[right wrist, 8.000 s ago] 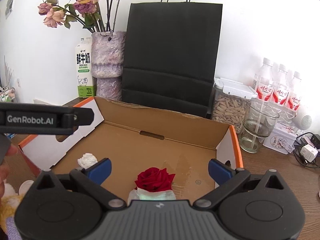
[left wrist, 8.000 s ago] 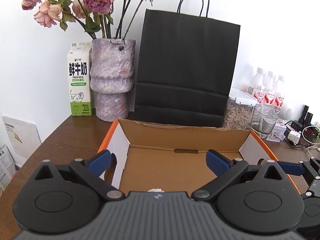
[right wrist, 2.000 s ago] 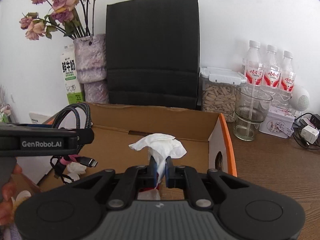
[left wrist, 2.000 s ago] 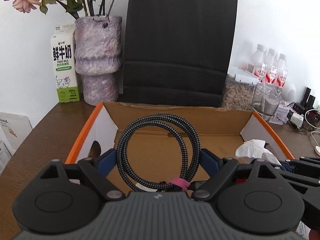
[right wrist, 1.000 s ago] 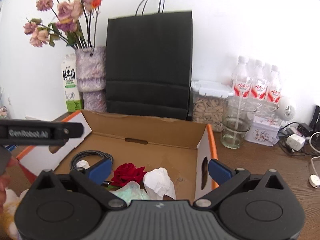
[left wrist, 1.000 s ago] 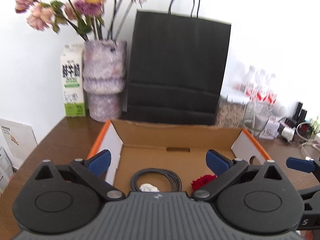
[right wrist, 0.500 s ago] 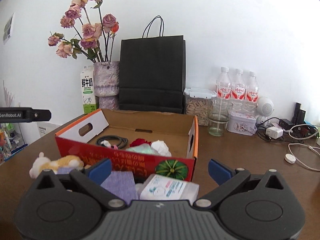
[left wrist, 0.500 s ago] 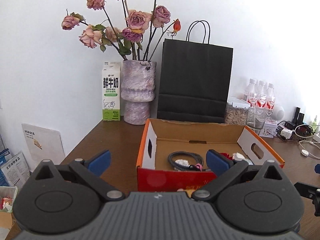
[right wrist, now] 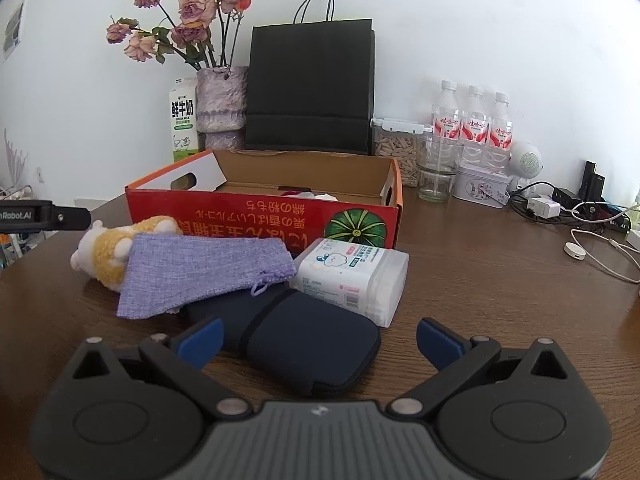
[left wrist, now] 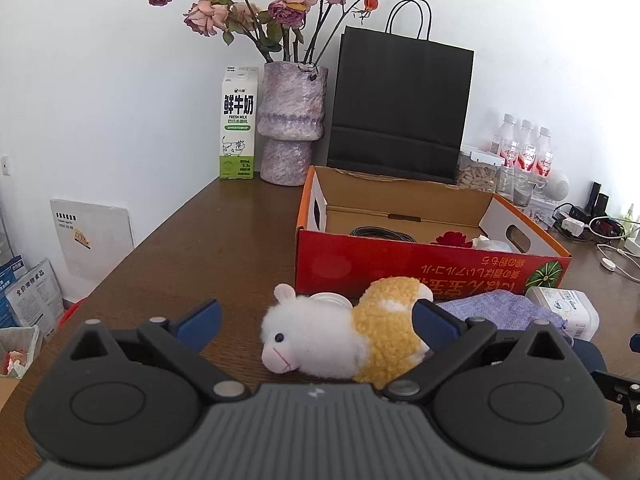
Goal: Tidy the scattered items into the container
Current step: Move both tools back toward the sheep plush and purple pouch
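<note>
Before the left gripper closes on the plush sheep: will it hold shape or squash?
The plush sheep looks fluffy and stuffed, so it will probably squash between the fingers and spring back. It seems light for its bulk. The purple pouch drapes over its back end, so lifting the sheep would likely drag or tip the pouch. The left gripper is open around it.

The left tool hangs low and level with its blue-tipped fingers spread wide and gripping nothing, while the right tool is held likewise, its fingers wide apart and empty.
</note>
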A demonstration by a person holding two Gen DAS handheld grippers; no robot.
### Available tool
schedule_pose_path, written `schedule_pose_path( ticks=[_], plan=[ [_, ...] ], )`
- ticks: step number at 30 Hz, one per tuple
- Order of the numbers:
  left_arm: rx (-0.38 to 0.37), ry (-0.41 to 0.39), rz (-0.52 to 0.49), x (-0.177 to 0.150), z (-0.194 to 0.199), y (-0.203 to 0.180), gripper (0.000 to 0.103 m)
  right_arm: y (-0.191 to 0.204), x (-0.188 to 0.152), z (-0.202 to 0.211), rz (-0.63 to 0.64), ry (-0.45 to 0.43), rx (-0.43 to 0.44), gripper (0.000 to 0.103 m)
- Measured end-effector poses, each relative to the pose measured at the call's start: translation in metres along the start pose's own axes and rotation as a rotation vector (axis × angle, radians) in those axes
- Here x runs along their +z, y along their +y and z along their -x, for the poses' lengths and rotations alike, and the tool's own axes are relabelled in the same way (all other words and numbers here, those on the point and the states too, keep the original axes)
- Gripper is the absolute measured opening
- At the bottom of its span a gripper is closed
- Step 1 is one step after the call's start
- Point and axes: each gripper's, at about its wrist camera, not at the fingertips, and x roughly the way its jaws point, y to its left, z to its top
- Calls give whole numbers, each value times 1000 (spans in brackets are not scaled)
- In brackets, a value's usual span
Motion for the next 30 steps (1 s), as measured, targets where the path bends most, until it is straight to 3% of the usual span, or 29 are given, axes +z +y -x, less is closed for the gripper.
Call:
schedule_pose_path(
  ticks=[16, 25, 30],
  plan=[
    [-15, 27, -8, -5, -8, -4, 103, 10, 6, -22, 27, 38, -34, 103],
    [-168, 22, -174, 8, -2, -74, 103, -7, 10, -26, 11, 27, -67, 103],
    [-216, 100, -277, 13, -30, -123, 103, -26, 10, -25, -14, 18, -76, 103]
  ],
)
